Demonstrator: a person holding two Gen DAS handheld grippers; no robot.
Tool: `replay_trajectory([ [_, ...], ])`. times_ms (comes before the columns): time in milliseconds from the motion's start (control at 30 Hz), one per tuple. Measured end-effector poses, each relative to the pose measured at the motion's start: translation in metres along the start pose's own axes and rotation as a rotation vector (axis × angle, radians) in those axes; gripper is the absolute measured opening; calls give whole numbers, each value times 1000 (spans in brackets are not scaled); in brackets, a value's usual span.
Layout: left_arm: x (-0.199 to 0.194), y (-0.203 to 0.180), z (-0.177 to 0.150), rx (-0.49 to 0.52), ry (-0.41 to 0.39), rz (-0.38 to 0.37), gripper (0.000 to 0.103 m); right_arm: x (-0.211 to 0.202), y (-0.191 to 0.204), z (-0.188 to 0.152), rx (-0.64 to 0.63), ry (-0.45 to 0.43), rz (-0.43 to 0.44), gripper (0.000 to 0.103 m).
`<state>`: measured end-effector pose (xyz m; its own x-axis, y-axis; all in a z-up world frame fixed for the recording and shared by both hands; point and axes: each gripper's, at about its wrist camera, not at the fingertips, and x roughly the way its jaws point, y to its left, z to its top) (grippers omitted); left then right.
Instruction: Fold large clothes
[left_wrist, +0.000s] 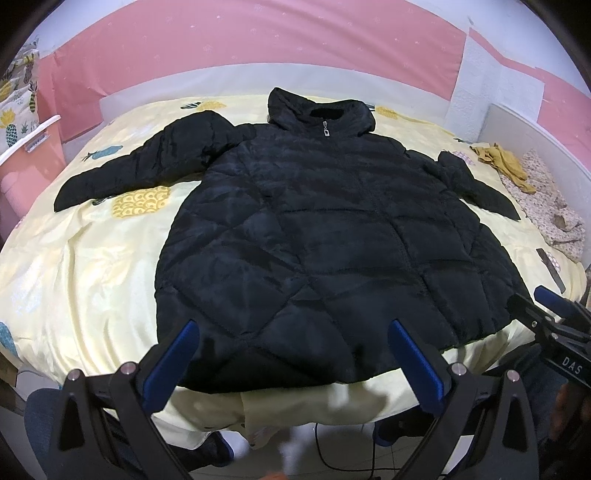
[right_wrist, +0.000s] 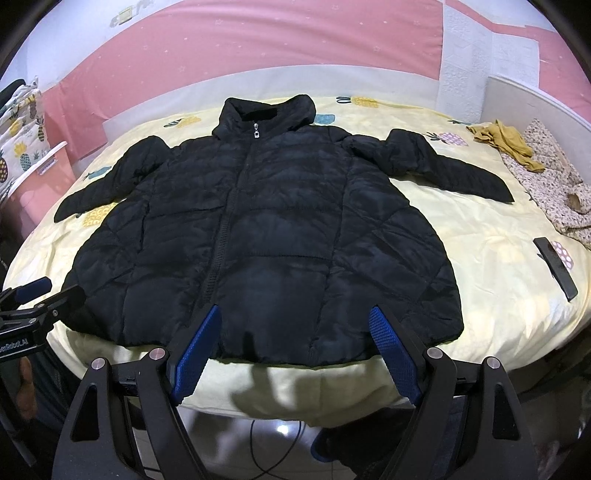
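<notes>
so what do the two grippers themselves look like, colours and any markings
Both are black frames with round silver bolts at the pivots and flat blue pads inside the fingers. The right gripper's pads show a fine grid texture. The left gripper looks the same. White lettering shows on each body, "DAS" on the right one, partly cut off on the left.

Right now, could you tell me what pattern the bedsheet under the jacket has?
Pale yellow bedsheet printed with pineapples, clearest in the right wrist view.
</notes>
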<state>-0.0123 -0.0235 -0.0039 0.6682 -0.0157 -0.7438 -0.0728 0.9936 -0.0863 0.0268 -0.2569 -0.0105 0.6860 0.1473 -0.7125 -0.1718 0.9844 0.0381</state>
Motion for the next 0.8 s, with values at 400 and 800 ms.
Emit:
replay_trajectory([
  [400,2,7,5,-12,12,-17,103,0,0,1,-4,5,3,82],
  [800,3,15,10,-13,16,-21,103,1,1,1,-6,6,4,82],
])
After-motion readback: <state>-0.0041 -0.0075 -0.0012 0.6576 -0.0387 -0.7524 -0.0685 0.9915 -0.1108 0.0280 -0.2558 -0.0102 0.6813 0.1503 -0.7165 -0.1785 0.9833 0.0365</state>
